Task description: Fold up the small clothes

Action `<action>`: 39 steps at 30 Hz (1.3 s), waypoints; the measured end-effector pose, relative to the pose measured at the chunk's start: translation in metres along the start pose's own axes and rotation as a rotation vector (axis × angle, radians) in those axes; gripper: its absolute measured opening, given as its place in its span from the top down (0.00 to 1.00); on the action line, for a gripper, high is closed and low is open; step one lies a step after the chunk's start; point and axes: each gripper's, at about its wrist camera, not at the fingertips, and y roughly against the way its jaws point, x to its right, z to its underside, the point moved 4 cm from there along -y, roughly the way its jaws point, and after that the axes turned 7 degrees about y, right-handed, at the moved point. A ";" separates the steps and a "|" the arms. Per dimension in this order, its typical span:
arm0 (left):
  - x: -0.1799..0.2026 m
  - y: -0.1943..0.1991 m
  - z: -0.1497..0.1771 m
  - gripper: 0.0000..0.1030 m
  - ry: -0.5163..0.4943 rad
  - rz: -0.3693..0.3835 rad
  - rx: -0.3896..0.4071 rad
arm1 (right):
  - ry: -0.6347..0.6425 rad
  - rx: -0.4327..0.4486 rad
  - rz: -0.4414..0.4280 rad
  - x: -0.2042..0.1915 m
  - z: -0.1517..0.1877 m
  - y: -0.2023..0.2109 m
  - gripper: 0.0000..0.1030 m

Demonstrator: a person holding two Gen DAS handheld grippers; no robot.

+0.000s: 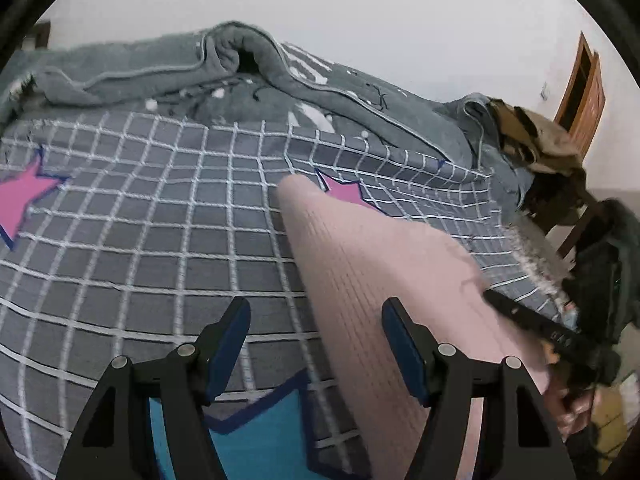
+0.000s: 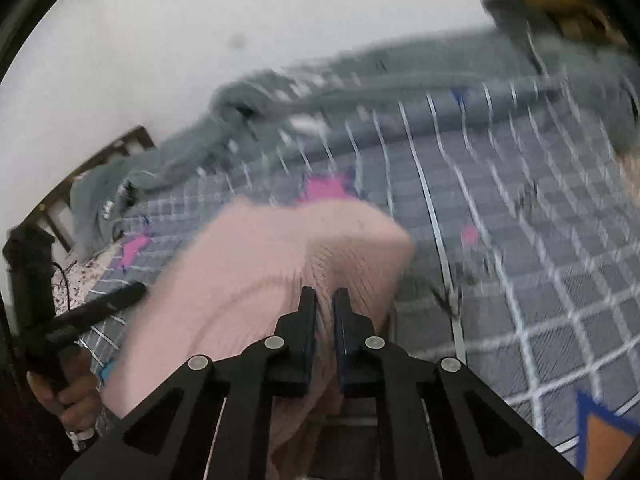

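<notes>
R gripper (image 2: 324, 304): jaws nearly closed, clamped on a bunch of pink ribbed garment (image 2: 256, 264); cloth pinched between the pads, fanning out in creases from the pinch point. Garment lifted off the bed, hanging below and to the L of the fingers, blurred at the edges.

L gripper (image 1: 316, 344): jaws spread wide, nothing gripped. Pink garment (image 1: 368, 264) passes just inside the R finger (image 1: 404, 352); cannot tell if touching. L finger (image 1: 228, 344) over bare bedsheet.

No containers in view.

Pose: both grippers angled down toward the bed. R gripper seen from L view as a black bar (image 1: 536, 324) at far R, hand (image 1: 568, 404) below it, partly visible. L gripper handle (image 2: 92, 312) and the hand on it (image 2: 68, 396) show at lower L of R view.

Bedsheet (image 1: 160, 248): grey w/ white grid, pink stars (image 1: 24, 200), blue star shape (image 1: 256, 432) near the front edge. Grey blanket (image 1: 192, 68) rumpled along the wall side.

L view only: wooden door (image 1: 584, 92), heap of tan & dark clothes (image 1: 540, 144) at R. R view only: orange star (image 2: 604, 440) at lower R, wooden bed frame (image 2: 100, 160) at L. R view heavily blurred; L view mostly sharp.
</notes>
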 end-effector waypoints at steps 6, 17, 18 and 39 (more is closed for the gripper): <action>0.005 -0.026 -0.001 0.36 0.088 0.041 -0.093 | -0.030 0.033 -0.036 -0.002 -0.006 0.011 0.55; 0.006 -0.050 0.003 0.40 0.154 0.043 -0.161 | -0.128 -0.107 -0.061 0.002 0.007 -0.026 0.39; 0.006 -0.051 0.003 0.46 0.161 0.054 -0.166 | -0.134 -0.109 -0.063 0.003 0.008 -0.027 0.39; 0.006 -0.015 -0.001 0.68 0.084 -0.043 -0.040 | -0.137 0.029 -0.161 -0.035 -0.012 -0.017 0.73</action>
